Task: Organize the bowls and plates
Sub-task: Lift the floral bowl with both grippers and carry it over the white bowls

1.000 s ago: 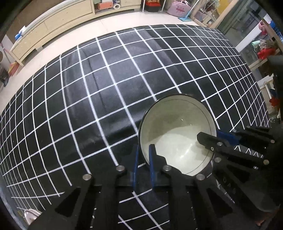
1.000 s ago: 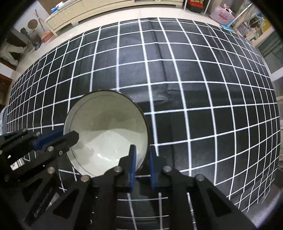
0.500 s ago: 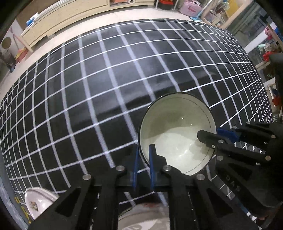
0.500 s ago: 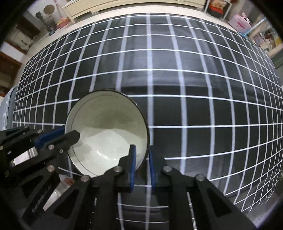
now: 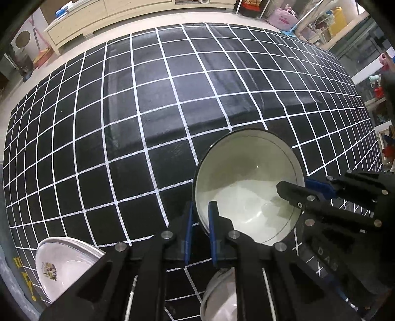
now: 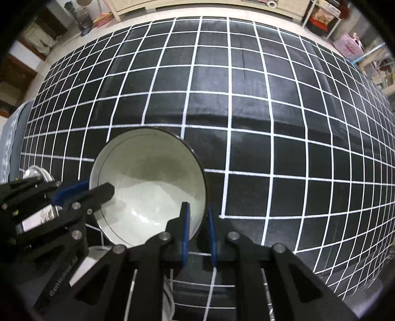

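Note:
A white bowl [image 5: 246,182] with a dark rim and dark outside hangs above the black checked tablecloth [image 5: 148,123], held from two sides. My left gripper [image 5: 201,210] is shut on its near-left rim, one pad inside and one outside. On the opposite rim, the right gripper [image 5: 296,185] is shut too. In the right wrist view the same bowl [image 6: 148,182] sits left of centre, with the right gripper [image 6: 197,210] clamping its right rim and the left gripper [image 6: 96,187] on its left rim. The bowl looks empty.
A white plate [image 5: 56,261] with a small picture lies at the cloth's near-left corner. Another white dish [image 5: 219,296] shows under my left gripper. A shiny metal item [image 6: 37,172] lies at the left edge. A floor and low cabinets [image 5: 111,14] lie beyond the table.
Both grippers have carried the bowl together across the cloth toward the near-left corner. The pictured plate and the second white dish have come into view. The grips look unchanged.

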`<state>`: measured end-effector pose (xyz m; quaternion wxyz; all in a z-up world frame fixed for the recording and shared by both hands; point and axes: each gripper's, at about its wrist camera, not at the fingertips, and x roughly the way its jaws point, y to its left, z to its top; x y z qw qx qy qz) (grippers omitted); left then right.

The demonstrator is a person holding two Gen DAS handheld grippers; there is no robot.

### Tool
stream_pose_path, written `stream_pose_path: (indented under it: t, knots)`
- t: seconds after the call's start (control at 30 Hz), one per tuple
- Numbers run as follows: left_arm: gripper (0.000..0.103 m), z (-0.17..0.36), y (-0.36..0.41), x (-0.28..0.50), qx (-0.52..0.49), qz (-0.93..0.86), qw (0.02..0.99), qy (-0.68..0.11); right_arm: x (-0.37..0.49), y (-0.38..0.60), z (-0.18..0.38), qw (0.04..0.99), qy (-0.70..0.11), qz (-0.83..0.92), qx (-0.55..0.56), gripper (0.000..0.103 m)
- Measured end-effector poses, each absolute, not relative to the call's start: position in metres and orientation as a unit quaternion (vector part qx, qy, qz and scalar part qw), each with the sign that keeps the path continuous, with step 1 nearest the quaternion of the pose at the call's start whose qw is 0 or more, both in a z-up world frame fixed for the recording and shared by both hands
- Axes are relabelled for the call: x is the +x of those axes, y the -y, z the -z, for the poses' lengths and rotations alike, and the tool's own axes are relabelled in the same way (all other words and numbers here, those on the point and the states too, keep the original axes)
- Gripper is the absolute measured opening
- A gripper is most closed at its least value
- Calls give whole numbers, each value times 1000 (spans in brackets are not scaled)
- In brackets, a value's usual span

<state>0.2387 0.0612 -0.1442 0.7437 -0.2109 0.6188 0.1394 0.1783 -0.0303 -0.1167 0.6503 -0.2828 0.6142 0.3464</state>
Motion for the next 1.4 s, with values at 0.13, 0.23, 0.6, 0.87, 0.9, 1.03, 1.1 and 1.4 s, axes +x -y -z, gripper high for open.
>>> stream_pose_path:
  t: [0.13,0.23,0.6,0.87,0.9,1.03,1.1,1.4]
  knots:
    - [11,148,-65,239,-206,-145,743,-620,184,10,113,655,-615,-339,-280,17]
    - [10,151,-62,249,-212,-149,741,-619,190,4,114,656,-621,-335,-267,17]
    - [0,95,-56,242,-247,-112,767,-582,202,-2,42,666,-605,-366,-239,20]
    - [0,73,-76,235,-220,-166,766,-581,206,-12,20,683,-606,-331,-237,6]
    - [0,77,-83,232,-230,-168,761,-583,208,-11,17,682,-607,-330,-239,6]
    - [0,93,-102,227,-246,-181,747,-590,233,-9,9,678,-604,-340,-246,5]
    - [0,98,-105,228,-262,-175,744,-589,240,-9,9,675,-602,-345,-251,5]
    - [14,92,-79,256,-258,-135,762,-579,275,18,45,677,-600,-337,-259,5]
